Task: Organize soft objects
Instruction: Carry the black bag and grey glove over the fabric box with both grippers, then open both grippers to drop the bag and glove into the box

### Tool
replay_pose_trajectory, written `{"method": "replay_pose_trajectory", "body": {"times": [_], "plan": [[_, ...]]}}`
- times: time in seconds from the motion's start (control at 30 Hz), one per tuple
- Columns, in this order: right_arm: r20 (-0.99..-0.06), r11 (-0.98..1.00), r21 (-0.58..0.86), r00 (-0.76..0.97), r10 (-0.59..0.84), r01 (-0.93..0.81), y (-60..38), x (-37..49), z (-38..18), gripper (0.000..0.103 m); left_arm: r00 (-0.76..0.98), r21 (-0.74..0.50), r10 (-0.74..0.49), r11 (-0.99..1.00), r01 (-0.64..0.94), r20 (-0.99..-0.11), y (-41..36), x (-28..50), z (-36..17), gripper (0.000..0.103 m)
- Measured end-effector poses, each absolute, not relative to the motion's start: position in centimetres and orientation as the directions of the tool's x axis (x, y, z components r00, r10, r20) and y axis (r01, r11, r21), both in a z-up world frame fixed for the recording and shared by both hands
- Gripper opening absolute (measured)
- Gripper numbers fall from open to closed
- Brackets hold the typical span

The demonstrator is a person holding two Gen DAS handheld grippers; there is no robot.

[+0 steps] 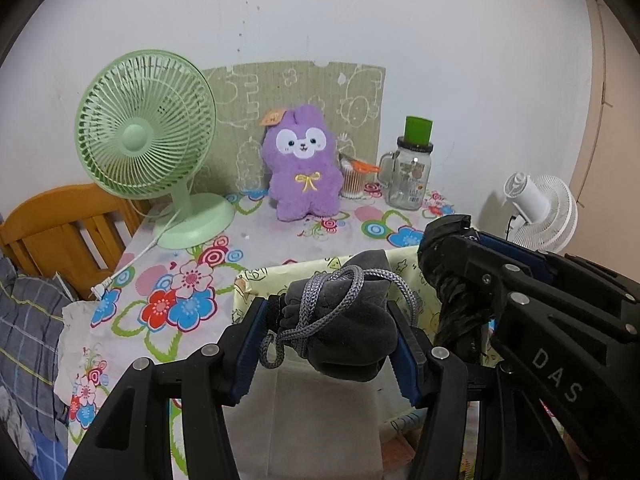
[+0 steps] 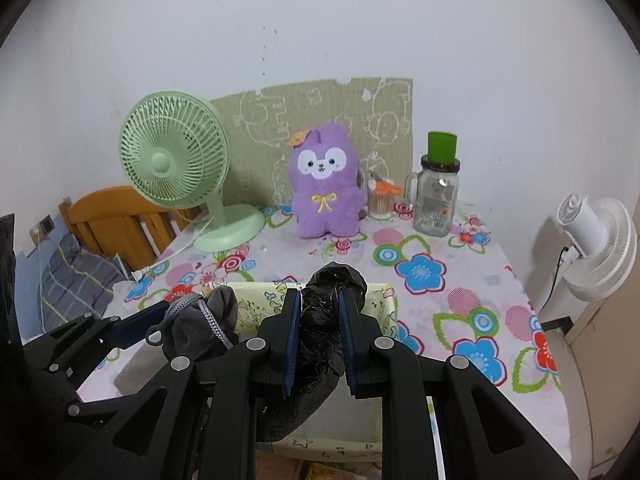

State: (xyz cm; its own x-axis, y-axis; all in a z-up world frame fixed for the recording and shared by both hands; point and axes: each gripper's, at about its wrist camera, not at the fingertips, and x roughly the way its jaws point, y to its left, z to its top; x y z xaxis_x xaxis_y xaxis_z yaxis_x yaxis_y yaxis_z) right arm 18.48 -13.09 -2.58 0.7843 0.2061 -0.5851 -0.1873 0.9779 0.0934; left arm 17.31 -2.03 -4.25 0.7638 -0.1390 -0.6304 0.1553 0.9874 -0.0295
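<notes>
My left tool [image 1: 332, 336] clamps a grey drawstring pouch [image 1: 344, 328] over the pale fabric bin [image 1: 256, 280] on the worktop [image 2: 460, 280]. Only the right view shows my right tool [image 2: 320, 340] pinching the black plastic roll [image 2: 320, 320] squarely.

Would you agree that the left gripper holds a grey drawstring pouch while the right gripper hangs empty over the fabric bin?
Not quite. The right gripper is not empty: it is clamped on a black crumpled bundle, as the right wrist view shows. The left gripper does hold the grey drawstring pouch over the fabric bin.
</notes>
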Motion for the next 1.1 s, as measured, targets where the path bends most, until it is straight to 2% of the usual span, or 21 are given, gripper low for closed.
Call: {"method": "replay_pose_trajectory", "body": {"times": [0.23,0.4,0.47,0.53,0.6,0.83,1.1], "plan": [[-0.625,0.977,0.104,0.752,0.211,-0.188,-13.0,20.3,-4.5,0.022,0.733,-0.033,-0.134,0.988,0.151,-0.667,-2.2,18.8,-6.1,0.062],[-0.65,0.98,0.105,0.734,0.197,-0.17,-13.1,21.3,-5.8,0.026,0.72,-0.03,-0.131,0.988,0.152,-0.682,-2.4,19.5,-7.1,0.076],[-0.661,0.982,0.1,0.727,0.186,-0.16,-13.2,21.6,-6.3,0.034,0.721,-0.026,-0.127,0.988,0.149,-0.681,-2.5,19.6,-7.4,0.085],[-0.669,0.984,0.104,0.722,0.176,-0.144,-13.5,21.9,-6.8,0.059,0.724,-0.021,-0.122,0.989,0.147,-0.679,-2.6,19.6,-7.5,0.088],[-0.664,0.984,0.119,0.726,0.18,-0.135,-13.8,21.8,-7.1,0.068,0.724,-0.02,-0.124,0.988,0.15,-0.678,-2.6,19.7,-7.6,0.093],[-0.669,0.989,0.093,0.728,0.149,-0.117,-14.0,21.6,-7.2,0.083,0.724,-0.008,-0.101,0.991,0.131,-0.682,-2.7,19.7,-7.7,0.1],[-0.661,0.988,0.1,0.734,0.156,-0.121,-14.3,20.5,-6.7,0.087,0.73,-0.01,-0.095,0.993,0.12,-0.677,-2.5,19.1,-7.3,0.1]]}}
